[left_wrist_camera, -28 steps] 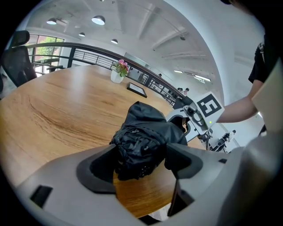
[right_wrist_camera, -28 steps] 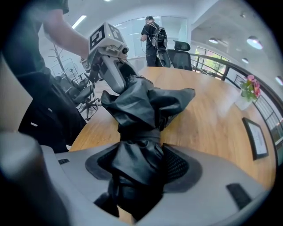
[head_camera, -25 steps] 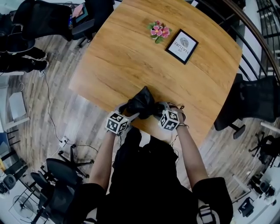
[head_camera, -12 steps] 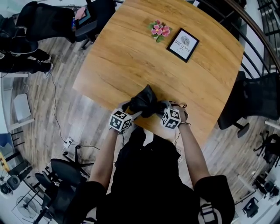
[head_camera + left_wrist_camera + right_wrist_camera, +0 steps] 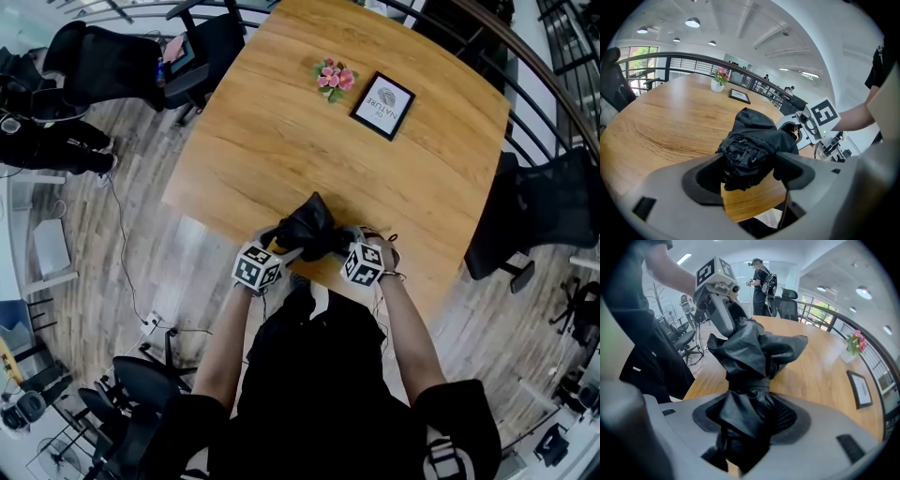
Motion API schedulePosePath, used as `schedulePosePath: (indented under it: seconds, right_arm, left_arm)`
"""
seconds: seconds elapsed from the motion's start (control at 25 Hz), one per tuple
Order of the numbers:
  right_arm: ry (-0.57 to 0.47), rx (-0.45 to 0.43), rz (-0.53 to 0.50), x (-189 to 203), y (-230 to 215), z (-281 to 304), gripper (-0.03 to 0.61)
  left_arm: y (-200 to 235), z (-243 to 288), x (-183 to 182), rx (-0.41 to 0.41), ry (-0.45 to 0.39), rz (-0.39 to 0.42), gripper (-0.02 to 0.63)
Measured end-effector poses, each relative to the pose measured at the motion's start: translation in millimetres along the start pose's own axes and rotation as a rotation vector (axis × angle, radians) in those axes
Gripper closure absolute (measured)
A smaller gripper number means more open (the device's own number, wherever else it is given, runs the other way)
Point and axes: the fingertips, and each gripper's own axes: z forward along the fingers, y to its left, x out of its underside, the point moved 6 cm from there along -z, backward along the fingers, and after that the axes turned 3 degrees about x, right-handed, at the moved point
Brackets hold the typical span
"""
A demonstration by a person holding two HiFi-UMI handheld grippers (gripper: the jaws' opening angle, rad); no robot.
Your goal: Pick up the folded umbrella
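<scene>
Wooden table (image 5: 281, 131): light grain, rounded corners. A small pot of pink flowers (image 5: 330, 77) stands near the far edge. A black-framed picture (image 5: 382, 105) lies flat just beside the pot, toward the far right corner (its print is too small to read). One black office chair (image 5: 548, 211) stands off the right edge. A second black chair (image 5: 206, 42) stands off the far left corner. A curved black railing (image 5: 562, 103) runs beyond the far right corner. Plank floor (image 5: 141, 169) surrounds the table. In the right gripper view, a person (image 5: 760, 282) stands beyond the table.

Bright, even; ceiling lamps (image 5: 692, 22) above table (image 5: 670, 126), faint sheen on its top. Fisheye-bent edges. Folded umbrella (image 5: 750, 145) sharp.
</scene>
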Motion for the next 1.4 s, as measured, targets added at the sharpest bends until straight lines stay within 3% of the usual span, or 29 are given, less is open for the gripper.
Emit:
schedulePosePath:
  seconds: [0.84, 1.4]
  right_arm:
    - [0.006, 0.226, -0.059, -40.2, 5.0, -58.6, 0.313]
    - [-0.001, 0.326, -0.085, -63.5, 16.5, -80.9, 0.311]
  left_arm:
    - [-31.7, -50.4, -33.0, -0.023, -0.146, 0.151, 0.259]
    - [-49.4, -86.4, -41.2, -0.047, -0.212, 0.239, 0.259]
